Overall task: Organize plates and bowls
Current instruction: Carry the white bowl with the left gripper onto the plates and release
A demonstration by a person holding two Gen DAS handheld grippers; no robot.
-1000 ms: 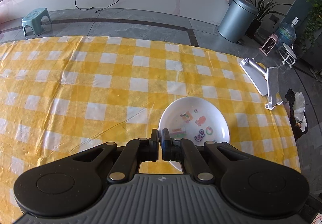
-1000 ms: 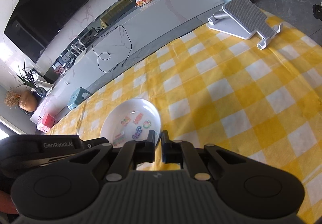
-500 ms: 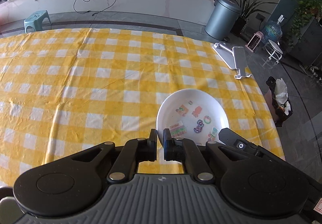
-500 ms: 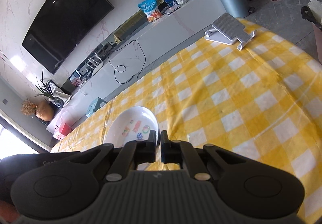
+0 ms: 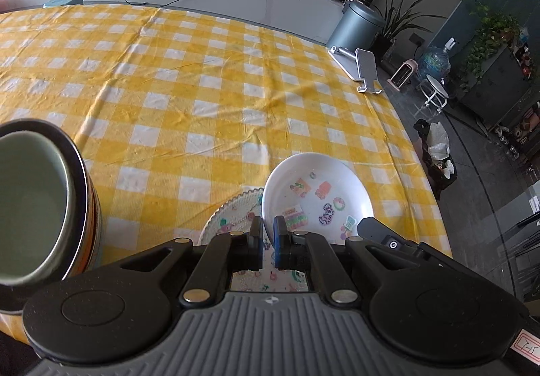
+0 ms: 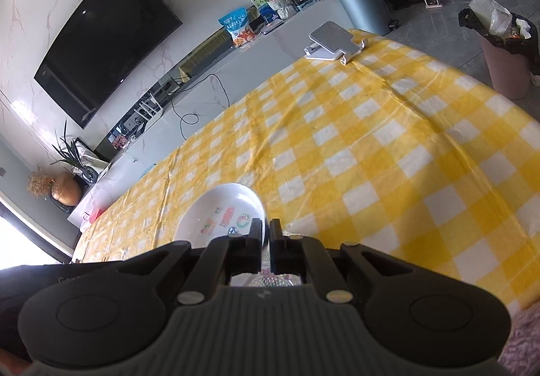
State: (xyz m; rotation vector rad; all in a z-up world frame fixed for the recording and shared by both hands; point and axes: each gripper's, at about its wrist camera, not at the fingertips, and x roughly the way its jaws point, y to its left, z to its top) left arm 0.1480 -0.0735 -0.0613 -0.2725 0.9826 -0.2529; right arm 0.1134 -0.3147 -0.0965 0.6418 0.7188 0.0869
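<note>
A white plate (image 5: 317, 197) printed with small cartoon figures hangs between both grippers above the yellow checked tablecloth (image 5: 202, 99). My left gripper (image 5: 267, 234) is shut on its near left rim. My right gripper (image 6: 266, 234) is shut on the plate (image 6: 222, 210) at its right rim. Its black body (image 5: 381, 231) shows at the plate's right in the left wrist view. Under the held plate lies a patterned plate with a beaded rim (image 5: 233, 210), also glimpsed between the right gripper's arms (image 6: 270, 279). A stack of bowls (image 5: 30, 204), green inside a dark one, stands close on the left.
A grey phone stand (image 5: 364, 67) sits at the table's far right corner (image 6: 332, 40). Beyond the right table edge stand a pink bin with a black bag (image 6: 506, 48) and a grey trash can (image 6: 361, 1). The cloth's middle and far part lie bare.
Both grippers have drawn back toward the near edge with the white plate held between them. The patterned plate and the bowl stack have come into view under and left of it.
</note>
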